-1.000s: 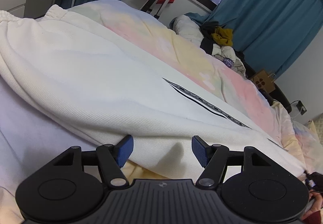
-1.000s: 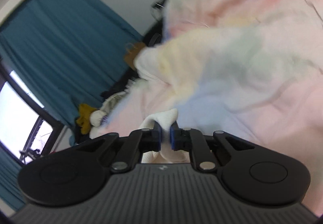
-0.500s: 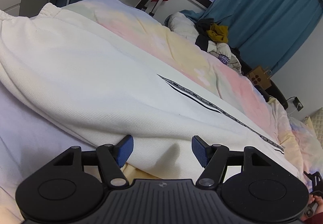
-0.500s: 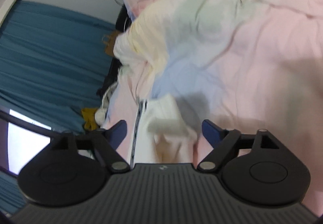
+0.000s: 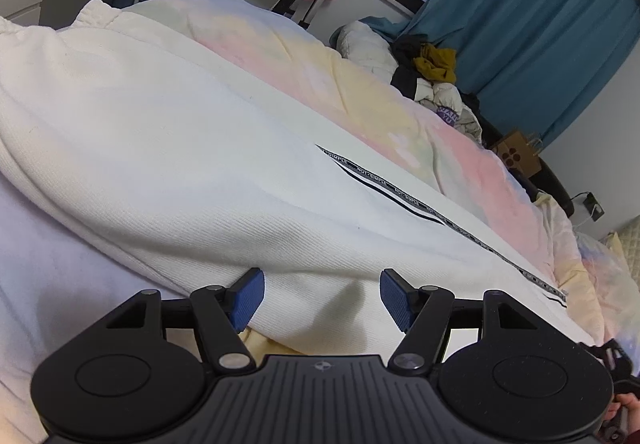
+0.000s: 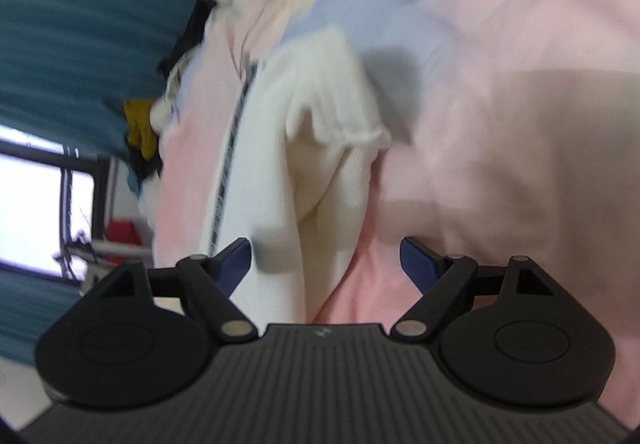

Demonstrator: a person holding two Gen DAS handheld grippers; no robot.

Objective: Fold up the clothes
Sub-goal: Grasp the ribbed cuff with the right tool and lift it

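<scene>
White trousers [image 5: 208, 164] flat on bed, just ahead of left gripper [image 5: 320, 296], right gripper [image 6: 325, 261]; both agape, empty.

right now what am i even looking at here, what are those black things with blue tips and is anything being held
Those black things are two hand-held grippers, one in each of a person's hands, each with a fisheye camera looking forward along its two blue-padded fingers. One picture comes from the left gripper, the other from the right gripper.

On the bed lies a pastel duvet, and spread over it are white sweatpants with a black lettered stripe down the leg. The right view, which is blurred, shows the cuffed leg end.

Nothing is held: both grippers stand open, their jaws apart over the white cloth. A pile of other clothes sits further back by the blue curtain.
</scene>
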